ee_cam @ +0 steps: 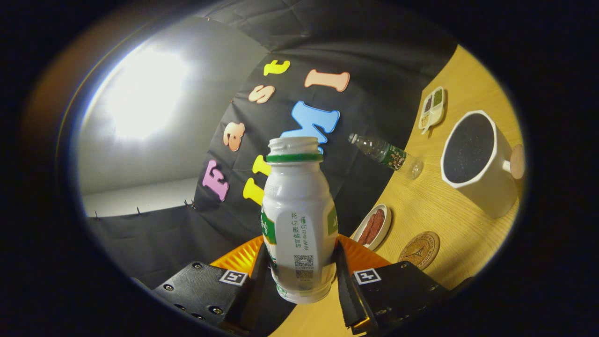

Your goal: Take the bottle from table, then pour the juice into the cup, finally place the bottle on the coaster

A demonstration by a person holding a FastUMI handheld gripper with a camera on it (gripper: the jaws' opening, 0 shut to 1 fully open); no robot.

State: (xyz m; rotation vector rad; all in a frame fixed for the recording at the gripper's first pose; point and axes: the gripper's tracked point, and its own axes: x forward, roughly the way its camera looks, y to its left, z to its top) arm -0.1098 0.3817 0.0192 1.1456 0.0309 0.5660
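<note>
**Bottle gripped and lifted beside the cup**

The gripper (299,276) is clamping the white bottle (299,220), both fingers pressing on its lower sides; the bottle is sitting between them with its open, green-ringed mouth pointing away from the camera; the whole scene is appearing tilted. Beyond the fingers, the white cup (475,161) is standing on the wooden table (435,201); the round coaster (420,249) is lying nearer the fingers; a small dish (373,226) is sitting just beside it; a clear plastic bottle (386,156) is standing further off.
</note>
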